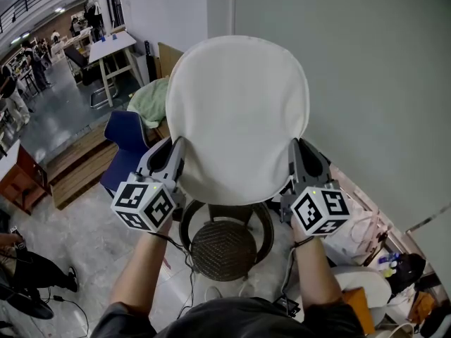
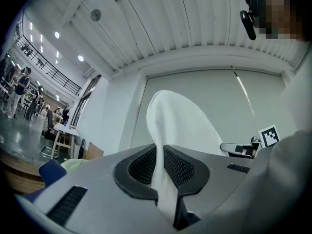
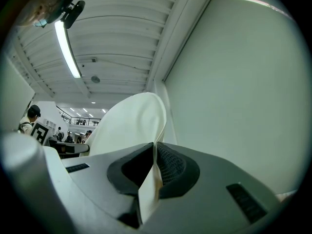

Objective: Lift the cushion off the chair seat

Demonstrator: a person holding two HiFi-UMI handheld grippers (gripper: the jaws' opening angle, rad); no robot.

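A round cream-white cushion [image 1: 236, 115] hangs in the air well above the woven brown chair seat [image 1: 224, 248]. My left gripper [image 1: 176, 157] is shut on the cushion's left edge, and my right gripper [image 1: 296, 157] is shut on its right edge. In the left gripper view the cushion [image 2: 180, 126] rises out of the shut jaws, pinched between the dark ribbed pads [image 2: 178, 167]. In the right gripper view the cushion's thin edge [image 3: 139, 126] is likewise clamped between the pads [image 3: 168, 165]. The cushion hides much of the chair's back rim.
A pale green wall [image 1: 366, 83] stands close on the right. A blue chair [image 1: 127, 143] with a light green cloth [image 1: 151, 101] sits to the left, beside a wooden platform [image 1: 77, 164]. Bags and clutter [image 1: 380, 259] lie at the lower right. People and tables [image 1: 106, 48] stand far back left.
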